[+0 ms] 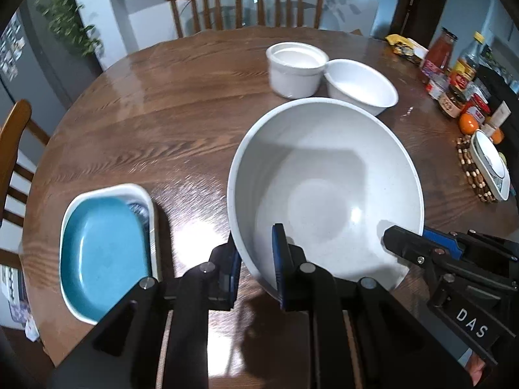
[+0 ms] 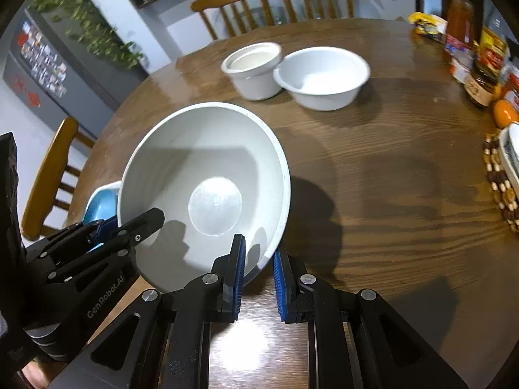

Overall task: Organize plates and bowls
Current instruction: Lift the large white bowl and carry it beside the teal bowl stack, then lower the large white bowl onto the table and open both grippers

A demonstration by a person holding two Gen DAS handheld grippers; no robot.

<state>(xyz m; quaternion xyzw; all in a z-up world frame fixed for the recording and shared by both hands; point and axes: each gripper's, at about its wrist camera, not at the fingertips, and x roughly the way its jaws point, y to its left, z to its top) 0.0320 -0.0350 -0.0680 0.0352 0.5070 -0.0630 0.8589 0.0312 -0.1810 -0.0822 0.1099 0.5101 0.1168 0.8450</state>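
A large white bowl (image 1: 324, 188) is held tilted above the round wooden table (image 1: 162, 123). My left gripper (image 1: 256, 269) is shut on its near-left rim, one finger inside and one outside. My right gripper (image 2: 258, 278) is shut on the bowl's (image 2: 204, 178) near-right rim; it also shows in the left wrist view (image 1: 418, 246). A teal plate (image 1: 100, 259) lies in a white rectangular dish (image 1: 107, 191) at the near left. A white round ramekin-like bowl (image 1: 296, 68) and a white oval bowl (image 1: 360, 86) stand touching at the far side.
Bottles, jars and oranges (image 1: 454, 74) line the right edge. A white dish on a beaded trivet (image 1: 488, 165) sits at the right. Wooden chairs (image 1: 246, 3) stand behind the table and at the left (image 1: 13, 149). A snack packet (image 1: 405, 47) lies far right.
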